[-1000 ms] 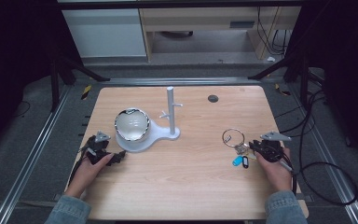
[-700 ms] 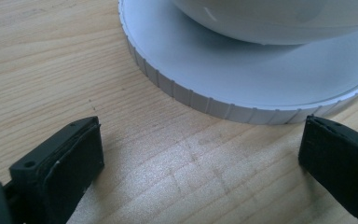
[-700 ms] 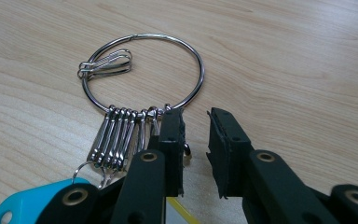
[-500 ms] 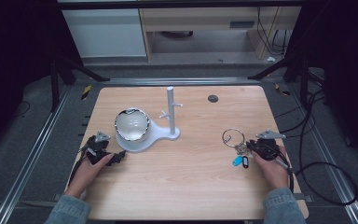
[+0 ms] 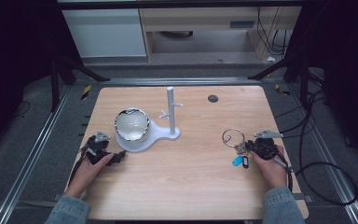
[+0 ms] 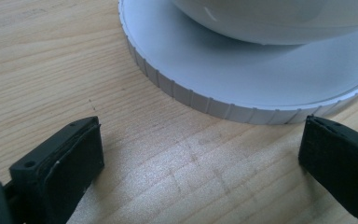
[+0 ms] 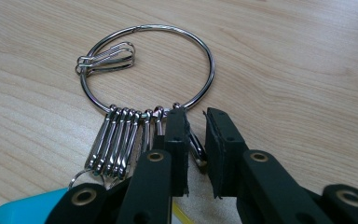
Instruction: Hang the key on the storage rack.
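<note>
Item: wooden table (image 5: 186,177), pale grain, carrying all below.

Item: my left gripper (image 5: 103,152), at the table's left edge, jaws spread wide with bare wood between them; nothing held. Just ahead lies the ribbed rim of a white stand base (image 6: 223,70).

Item: shiny bowl (image 5: 131,124), seated on that base; a white post (image 5: 170,109) with small pegs rises from the base's right end.

Item: my right gripper (image 7: 196,135), jaws nearly closed, a narrow gap left, a metal clip between them; I cannot tell if they grip it.

Item: key ring (image 7: 149,70), flat on the wood, strung with clips; blue tag (image 7: 23,210) beside.

Item: dark round disc (image 5: 213,98), far right of the table.

No readable writing.
</note>
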Demonstrator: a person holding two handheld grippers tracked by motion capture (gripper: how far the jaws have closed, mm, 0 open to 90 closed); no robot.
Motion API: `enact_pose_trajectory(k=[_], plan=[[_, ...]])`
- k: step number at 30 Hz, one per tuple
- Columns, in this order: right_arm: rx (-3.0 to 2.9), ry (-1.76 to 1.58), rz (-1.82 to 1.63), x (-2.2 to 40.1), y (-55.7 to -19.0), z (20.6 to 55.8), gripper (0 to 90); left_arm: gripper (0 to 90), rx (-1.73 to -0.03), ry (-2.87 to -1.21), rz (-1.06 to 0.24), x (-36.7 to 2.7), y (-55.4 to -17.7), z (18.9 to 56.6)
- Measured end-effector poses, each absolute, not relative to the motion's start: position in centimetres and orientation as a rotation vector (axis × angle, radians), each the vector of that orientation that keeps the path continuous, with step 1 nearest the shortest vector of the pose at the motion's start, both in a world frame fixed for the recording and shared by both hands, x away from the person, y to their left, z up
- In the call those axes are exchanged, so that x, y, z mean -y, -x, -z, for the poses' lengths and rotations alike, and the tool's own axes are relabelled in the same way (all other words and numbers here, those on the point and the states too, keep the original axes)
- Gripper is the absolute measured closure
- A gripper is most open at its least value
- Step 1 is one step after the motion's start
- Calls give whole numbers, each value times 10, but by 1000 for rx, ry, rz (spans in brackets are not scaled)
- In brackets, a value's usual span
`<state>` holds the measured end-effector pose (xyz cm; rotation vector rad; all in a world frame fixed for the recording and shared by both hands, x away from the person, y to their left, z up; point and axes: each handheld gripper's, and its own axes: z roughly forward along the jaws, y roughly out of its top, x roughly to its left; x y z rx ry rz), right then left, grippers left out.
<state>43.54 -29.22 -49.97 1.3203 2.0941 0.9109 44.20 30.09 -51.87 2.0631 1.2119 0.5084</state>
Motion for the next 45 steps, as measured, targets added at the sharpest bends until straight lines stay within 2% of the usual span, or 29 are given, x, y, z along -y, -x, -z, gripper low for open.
enact_pose_trajectory(k=[12, 27, 45], plan=[[-2100, -1325, -941, 293, -436, 501, 878, 0, -1211, -2065, -508, -301, -442, 519], [-2094, -1332, -966, 293, -434, 498, 886, 0, -1212, -2063, -508, -301, -442, 519], [-2092, -1147, -1076, 255, -418, 442, 888, 0, -1211, -2071, -510, -301, -442, 518]])
